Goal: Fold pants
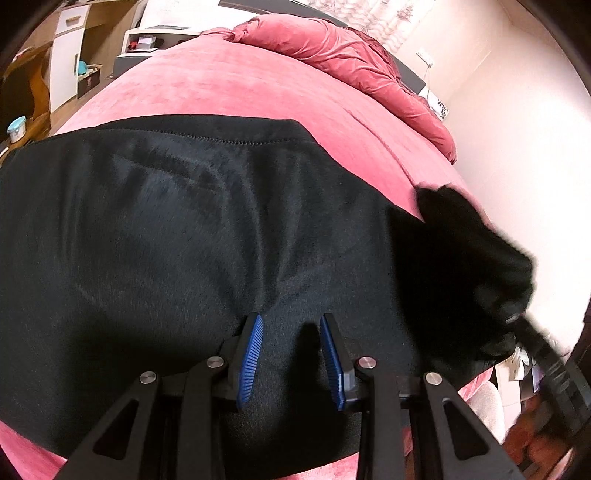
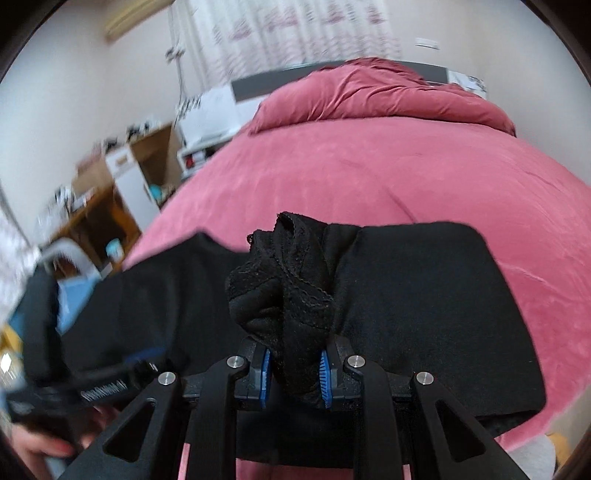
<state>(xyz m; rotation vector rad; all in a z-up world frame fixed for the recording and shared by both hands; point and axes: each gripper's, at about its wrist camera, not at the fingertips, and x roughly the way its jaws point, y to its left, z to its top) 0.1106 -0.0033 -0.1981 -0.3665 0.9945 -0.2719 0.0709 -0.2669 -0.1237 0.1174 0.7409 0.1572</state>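
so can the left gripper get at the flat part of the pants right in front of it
Probably yes. The left gripper has its jaws apart just above the black pants spread on the pink bedspread, with nothing between them. The right gripper pinches a bunched fold off to the side.

A home bedroom: a bed (image 2: 369,177) under a pink cover, a rumpled pink duvet (image 2: 388,96) heaped at its head, patterned curtains (image 2: 295,33) behind that, and wooden-and-white cabinets (image 2: 129,173) cluttered with household items beside the bed.
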